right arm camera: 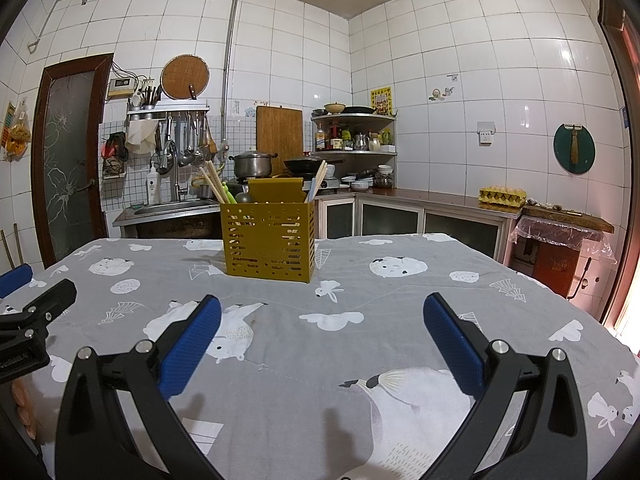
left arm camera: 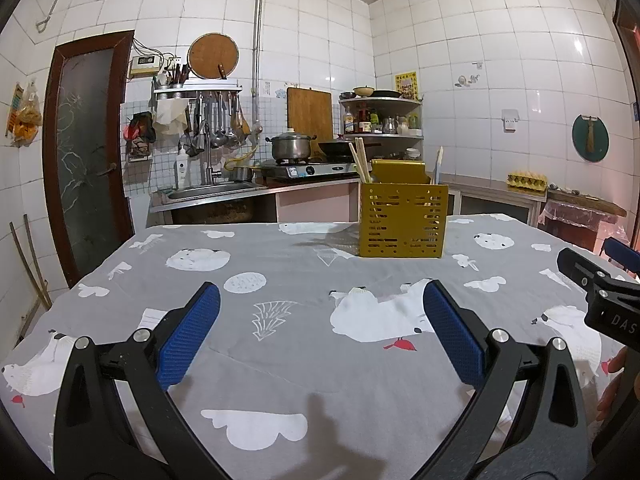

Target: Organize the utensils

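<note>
Both cameras sit low over the table [left arm camera: 304, 248], each looking forward along its own spread fingers toward the kitchen wall. Ahead of the fingers, well apart, both see the yellow holder [left arm camera: 402, 220]: right of centre in the left view, left of centre in the right view. Each glimpses the other gripper at its edge.
</note>
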Motion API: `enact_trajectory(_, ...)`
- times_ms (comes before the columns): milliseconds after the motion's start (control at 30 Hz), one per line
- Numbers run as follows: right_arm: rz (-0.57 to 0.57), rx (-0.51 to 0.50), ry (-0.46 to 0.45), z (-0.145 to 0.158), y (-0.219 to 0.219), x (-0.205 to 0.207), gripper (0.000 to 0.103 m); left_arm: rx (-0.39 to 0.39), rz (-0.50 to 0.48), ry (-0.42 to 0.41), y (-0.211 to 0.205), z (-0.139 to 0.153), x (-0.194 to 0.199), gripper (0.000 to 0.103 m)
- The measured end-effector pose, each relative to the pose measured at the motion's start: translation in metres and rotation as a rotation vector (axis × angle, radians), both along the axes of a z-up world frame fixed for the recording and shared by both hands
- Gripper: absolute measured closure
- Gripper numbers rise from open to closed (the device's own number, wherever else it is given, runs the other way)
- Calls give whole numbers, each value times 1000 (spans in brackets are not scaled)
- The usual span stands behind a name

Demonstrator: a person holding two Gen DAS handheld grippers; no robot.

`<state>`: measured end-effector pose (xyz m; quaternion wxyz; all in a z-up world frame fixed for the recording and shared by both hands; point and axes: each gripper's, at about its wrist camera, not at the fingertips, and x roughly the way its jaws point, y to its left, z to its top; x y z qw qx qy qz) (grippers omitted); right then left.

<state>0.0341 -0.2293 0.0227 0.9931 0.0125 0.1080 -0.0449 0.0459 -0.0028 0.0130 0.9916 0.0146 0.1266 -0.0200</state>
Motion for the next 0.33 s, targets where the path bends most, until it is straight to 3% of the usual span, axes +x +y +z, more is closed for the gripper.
enact_trajectory(333,0,1,1,0,0,0,4,2,7,-3,2,0,-1,5)
